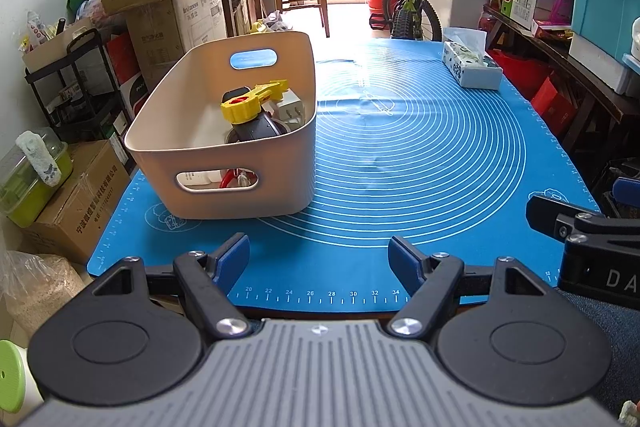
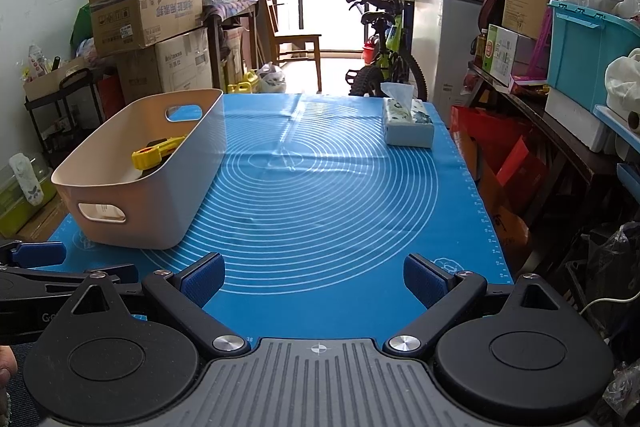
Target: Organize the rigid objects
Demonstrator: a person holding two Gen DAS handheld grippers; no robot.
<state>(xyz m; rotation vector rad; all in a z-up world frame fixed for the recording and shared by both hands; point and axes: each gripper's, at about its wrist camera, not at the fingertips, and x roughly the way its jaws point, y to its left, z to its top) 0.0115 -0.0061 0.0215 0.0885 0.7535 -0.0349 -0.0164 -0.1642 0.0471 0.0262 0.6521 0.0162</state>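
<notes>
Inspector A: Near edge of the bench first. The left tongs (image 1: 319, 259) stand with jaws wide apart and nothing between the blue pads (image 1: 232, 259); only the blue mat (image 1: 400, 155) lies beneath them.

Inspector B: Confirmed. The right tongs (image 2: 315, 277) are likewise spread wide and grip nothing. They hang over the mat's near edge, beside the left pair.

Inspector A: Further in, toward the left edge, a beige basket (image 1: 240, 187) rests on the mat. It has handle slots in its near and far walls.

Inspector B: Contents?

Inspector A: A yellow tool with a red centre (image 1: 250, 101) lies on top, over a dark rounded item (image 1: 258, 127) and a white plug-like piece (image 1: 291, 111). Something red shows through the near slot; what it is I cannot tell.

Inspector B: Far right corner: a tissue box (image 2: 408, 127) with one tissue standing up. The mat between basket and box is bare.
</notes>
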